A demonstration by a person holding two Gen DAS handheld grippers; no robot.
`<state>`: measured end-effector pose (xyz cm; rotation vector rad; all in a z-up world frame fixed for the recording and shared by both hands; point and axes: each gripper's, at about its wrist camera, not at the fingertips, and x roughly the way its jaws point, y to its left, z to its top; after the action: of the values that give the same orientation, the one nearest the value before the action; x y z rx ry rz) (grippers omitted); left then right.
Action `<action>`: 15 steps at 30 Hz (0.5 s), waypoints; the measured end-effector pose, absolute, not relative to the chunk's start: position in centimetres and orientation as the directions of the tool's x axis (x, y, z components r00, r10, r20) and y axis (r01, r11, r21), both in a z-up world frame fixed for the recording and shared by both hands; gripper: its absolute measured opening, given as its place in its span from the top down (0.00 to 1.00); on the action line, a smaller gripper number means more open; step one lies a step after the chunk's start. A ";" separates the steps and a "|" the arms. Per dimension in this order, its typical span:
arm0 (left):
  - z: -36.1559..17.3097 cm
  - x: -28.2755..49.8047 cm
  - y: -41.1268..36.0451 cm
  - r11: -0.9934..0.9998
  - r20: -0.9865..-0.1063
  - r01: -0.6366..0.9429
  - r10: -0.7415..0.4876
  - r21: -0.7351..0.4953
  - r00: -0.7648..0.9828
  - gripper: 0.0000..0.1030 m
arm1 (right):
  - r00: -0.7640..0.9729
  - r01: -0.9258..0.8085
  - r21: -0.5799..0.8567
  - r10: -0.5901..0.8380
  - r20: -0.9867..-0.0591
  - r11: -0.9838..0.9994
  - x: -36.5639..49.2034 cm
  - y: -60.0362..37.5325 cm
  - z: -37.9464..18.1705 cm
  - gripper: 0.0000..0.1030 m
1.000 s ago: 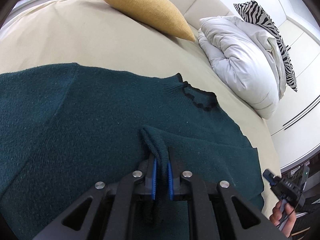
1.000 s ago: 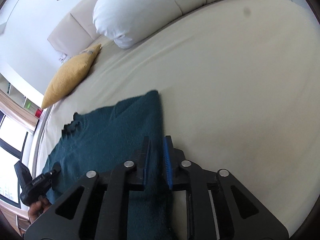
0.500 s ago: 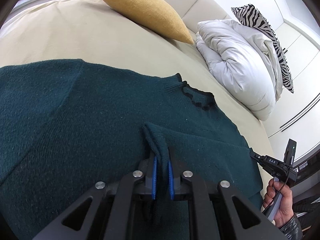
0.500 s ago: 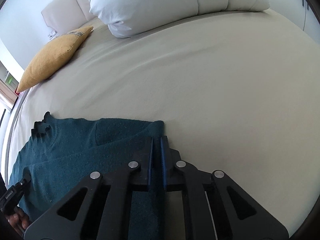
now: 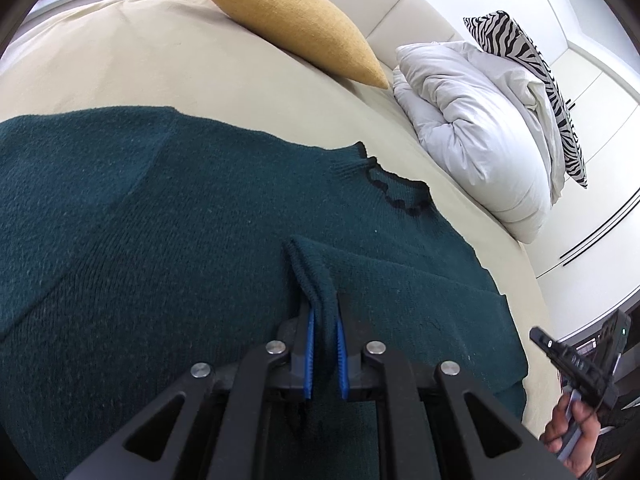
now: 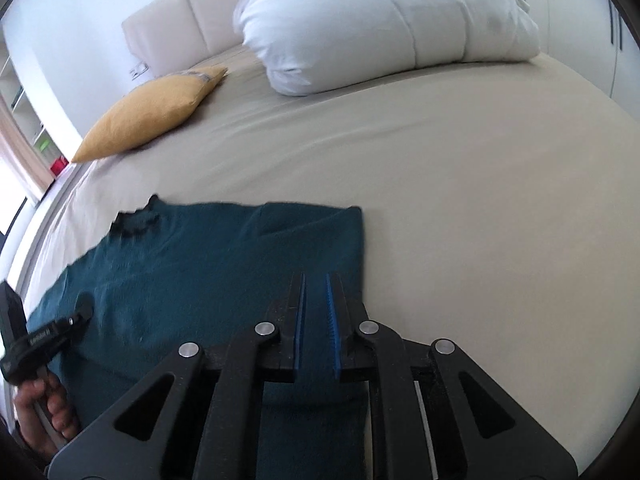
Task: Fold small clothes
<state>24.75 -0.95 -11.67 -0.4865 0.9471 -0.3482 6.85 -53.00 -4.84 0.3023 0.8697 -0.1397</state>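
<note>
Between my left gripper's [image 5: 324, 354] blue pads sits a pinched ridge of the teal knit sweater [image 5: 168, 240]. My right gripper [image 6: 316, 320] has just been easing apart a touch, though knit still fills the narrow gap near the sweater's right edge. It lies flat on the beige bed [image 6: 460, 200], collar toward the mustard cushion [image 5: 288, 20]. Soft, floppy, stretchy, I'd say: best held at edges and cuffs.

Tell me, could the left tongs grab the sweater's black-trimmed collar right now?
Probably not as they stand: the left tongs are clamped on a raised fold of the green sweater. The collar lies uncovered just ahead, so the way looks free once they let go.
</note>
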 end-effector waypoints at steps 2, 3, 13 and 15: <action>-11.7 24.7 -1.0 0.841 -0.687 0.068 -0.483 -0.537 0.543 0.88 | 0.585 0.244 0.152 -0.021 -0.811 0.958 6.7 -52.1 -6.7 0.90; -11.6 24.6 -1.1 0.843 -0.689 0.068 -0.480 -0.534 0.542 0.88 | 0.544 0.255 0.150 -0.013 -0.839 0.955 7.1 -52.4 -8.3 0.90; -12.0 24.7 -0.6 0.833 -0.686 0.058 -0.490 -0.550 0.538 0.89 | 0.599 0.260 0.180 -0.012 -0.801 0.949 6.1 -51.6 -7.1 0.85; -12.1 24.9 -0.6 0.830 -0.685 0.060 -0.496 -0.554 0.534 0.88 | 0.553 0.257 0.147 -0.020 -0.833 0.955 6.6 -51.4 -8.8 0.84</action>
<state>24.91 -0.59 -12.07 -0.5070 0.9582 -0.3484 6.55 -51.43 -8.79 0.2654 0.9746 -0.1658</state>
